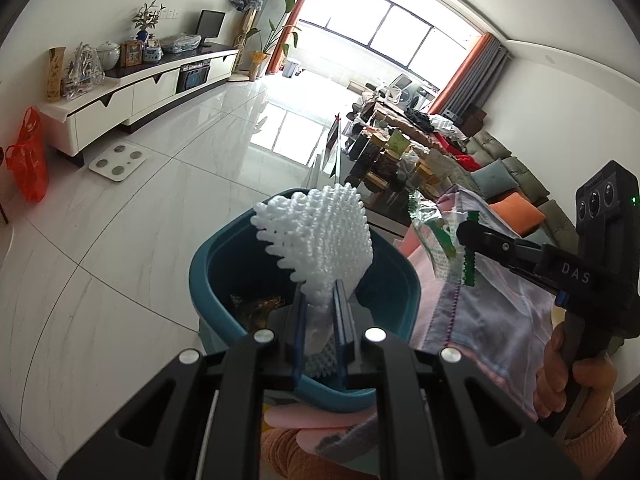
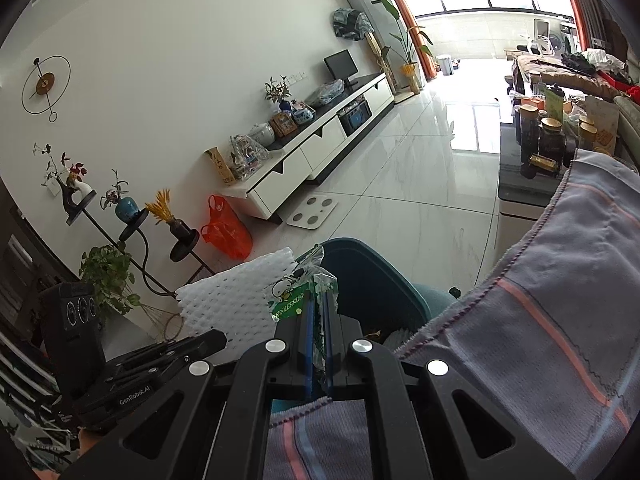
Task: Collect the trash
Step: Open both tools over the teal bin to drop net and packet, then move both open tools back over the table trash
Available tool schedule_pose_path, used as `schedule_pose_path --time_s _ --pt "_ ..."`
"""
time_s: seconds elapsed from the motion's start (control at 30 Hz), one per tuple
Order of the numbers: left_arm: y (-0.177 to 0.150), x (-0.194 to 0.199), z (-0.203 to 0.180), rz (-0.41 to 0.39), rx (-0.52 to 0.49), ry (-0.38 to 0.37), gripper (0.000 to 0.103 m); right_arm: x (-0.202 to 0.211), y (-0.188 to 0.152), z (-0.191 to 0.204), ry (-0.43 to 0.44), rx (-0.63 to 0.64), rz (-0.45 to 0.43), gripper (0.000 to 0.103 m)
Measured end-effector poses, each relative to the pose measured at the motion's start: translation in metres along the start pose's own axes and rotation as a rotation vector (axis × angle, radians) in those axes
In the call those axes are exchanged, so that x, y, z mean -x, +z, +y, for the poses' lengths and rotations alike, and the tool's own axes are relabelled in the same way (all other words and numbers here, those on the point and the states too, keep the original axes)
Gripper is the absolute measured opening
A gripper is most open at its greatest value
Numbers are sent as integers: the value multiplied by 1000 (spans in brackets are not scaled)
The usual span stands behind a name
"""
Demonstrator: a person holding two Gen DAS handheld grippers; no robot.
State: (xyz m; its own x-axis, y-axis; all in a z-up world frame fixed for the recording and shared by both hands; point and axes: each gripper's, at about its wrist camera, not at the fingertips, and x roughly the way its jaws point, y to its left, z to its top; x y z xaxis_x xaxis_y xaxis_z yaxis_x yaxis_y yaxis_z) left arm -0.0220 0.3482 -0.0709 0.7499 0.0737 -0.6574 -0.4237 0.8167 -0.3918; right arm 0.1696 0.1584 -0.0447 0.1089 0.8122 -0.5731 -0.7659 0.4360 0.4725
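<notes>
Pinching a white foam net [image 1: 316, 240], the left hand-held gripper [image 1: 322, 304] has its two jaws nearly together, clamped on the net's lower end. The net stands up over the open mouth of a teal bin [image 1: 224, 280]. The right hand-held gripper [image 2: 318, 312] has its jaws pressed together on a green and white wrapper [image 2: 298, 294], also held near the bin's rim.

There are two hand-held grippers, one net, one wrapper and one bin.

The left wrist view looks down into the bin, where some brownish trash [image 1: 260, 308] lies at the bottom. It also shows the right hand-held gripper from the side, with a hand [image 1: 568, 380] wrapped round its grip and a peach sleeve below. A striped cloth [image 1: 492, 312] hangs just behind the wrapper.

The right wrist view shows the left hand-held gripper's black body at lower left, the net beside the wrapper, and the same cloth filling the right side. Only this view shows a round wall clock [image 2: 45, 82] and a black plant stand [image 2: 140, 236] carrying three vases. Both views show a white floor, a long TV cabinet [image 2: 320, 152], one red bag [image 2: 226, 232] and one scale [image 2: 312, 210].
</notes>
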Motion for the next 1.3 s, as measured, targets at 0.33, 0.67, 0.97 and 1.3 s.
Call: schedule_pose_path --time_s 0.33,0.67,0.97,1.3 --pt "-4 -22 5 48 25 37 15 -30 0 -7 -32 -35 74 8" --pt "-7 -38 12 73 57 48 25 -31 -1 -13 -34 -61 84 19" --pt "-10 -25 -1 20 22 4 38 4 -9 -18 -23 -64 30 32" --pt "-20 7 -67 -81 -125 -106 73 81 -33 -26 -102 2 -93 48"
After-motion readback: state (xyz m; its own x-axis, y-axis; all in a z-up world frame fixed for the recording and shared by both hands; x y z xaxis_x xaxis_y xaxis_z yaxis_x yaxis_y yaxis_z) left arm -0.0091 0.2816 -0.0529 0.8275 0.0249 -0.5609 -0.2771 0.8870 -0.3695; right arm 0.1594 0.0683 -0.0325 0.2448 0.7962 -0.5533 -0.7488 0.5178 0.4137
